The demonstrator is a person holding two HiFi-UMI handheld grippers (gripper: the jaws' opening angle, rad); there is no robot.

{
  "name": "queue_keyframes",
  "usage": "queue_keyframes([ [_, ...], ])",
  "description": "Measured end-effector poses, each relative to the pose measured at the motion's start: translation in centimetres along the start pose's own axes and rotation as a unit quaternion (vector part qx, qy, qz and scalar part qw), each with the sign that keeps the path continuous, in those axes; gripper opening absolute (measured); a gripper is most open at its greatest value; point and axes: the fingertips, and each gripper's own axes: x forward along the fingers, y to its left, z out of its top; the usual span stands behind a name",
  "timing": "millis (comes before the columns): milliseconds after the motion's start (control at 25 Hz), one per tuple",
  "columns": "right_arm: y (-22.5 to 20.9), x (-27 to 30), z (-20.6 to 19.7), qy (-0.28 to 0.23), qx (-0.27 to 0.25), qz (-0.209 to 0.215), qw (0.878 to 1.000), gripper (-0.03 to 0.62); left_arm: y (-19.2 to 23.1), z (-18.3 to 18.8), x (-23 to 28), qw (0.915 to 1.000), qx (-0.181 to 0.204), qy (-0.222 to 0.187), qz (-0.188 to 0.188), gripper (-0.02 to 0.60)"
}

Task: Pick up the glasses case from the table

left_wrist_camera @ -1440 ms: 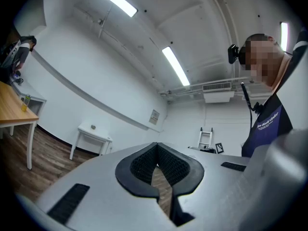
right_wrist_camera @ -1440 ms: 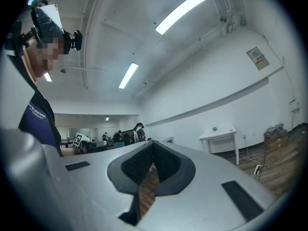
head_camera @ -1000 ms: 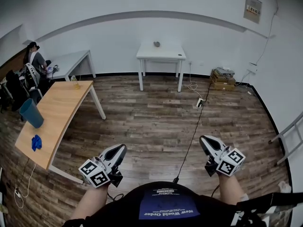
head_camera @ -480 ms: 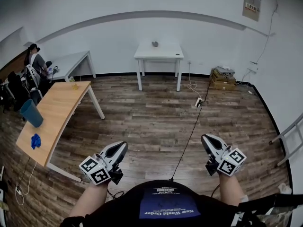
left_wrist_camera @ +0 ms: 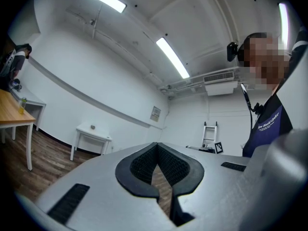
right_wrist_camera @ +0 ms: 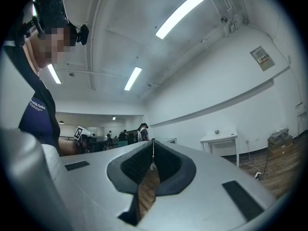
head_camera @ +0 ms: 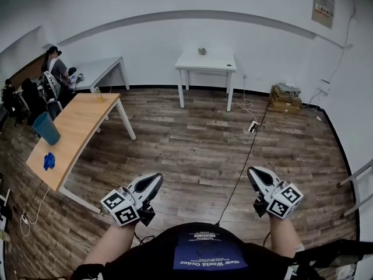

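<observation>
Now, your left gripper: grey jaws closed tip to tip, nothing between them; you hold it low before you, well apart from the plain white four-legged table.
Your right gripper: grey jaws pressed together as well, empty, also well apart from the white table.
Glasses case: small, grey and rounded, it lies on the white table's top, toward the wall side; too small to tell more.
Black cable: trails over the brown wood-plank floor from near you toward the white table's right legs.
Light wooden desk: left of the white table, bearing a blue tapered cup.
</observation>
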Motion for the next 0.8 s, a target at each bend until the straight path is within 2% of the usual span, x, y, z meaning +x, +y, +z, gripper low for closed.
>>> queue_keyframes([
  [160,-0.3,2.1,-0.7,0.008,0.002,0.017,1.0,0.003,1.3,-0.3,-0.3,0.9999,-0.001,0.003,0.011,0.003],
  [320,0.3,6.2,-1.8,0.019,0.003,0.028,0.999,0.003,4.9,0.1,-1.7,0.9996,-0.007,-0.004,0.026,0.002],
  [520,1.9,14.9,-2.4,0.018,-0.006,0.03,0.999,0.003,13.2,2.0,-4.5,0.9995,-0.01,-0.012,0.026,0.002],
  [800,5.5,29.9,-2.4,0.012,-0.007,0.024,1.0,0.003,26.8,7.9,-9.3,0.9995,0.012,-0.016,0.024,0.002],
])
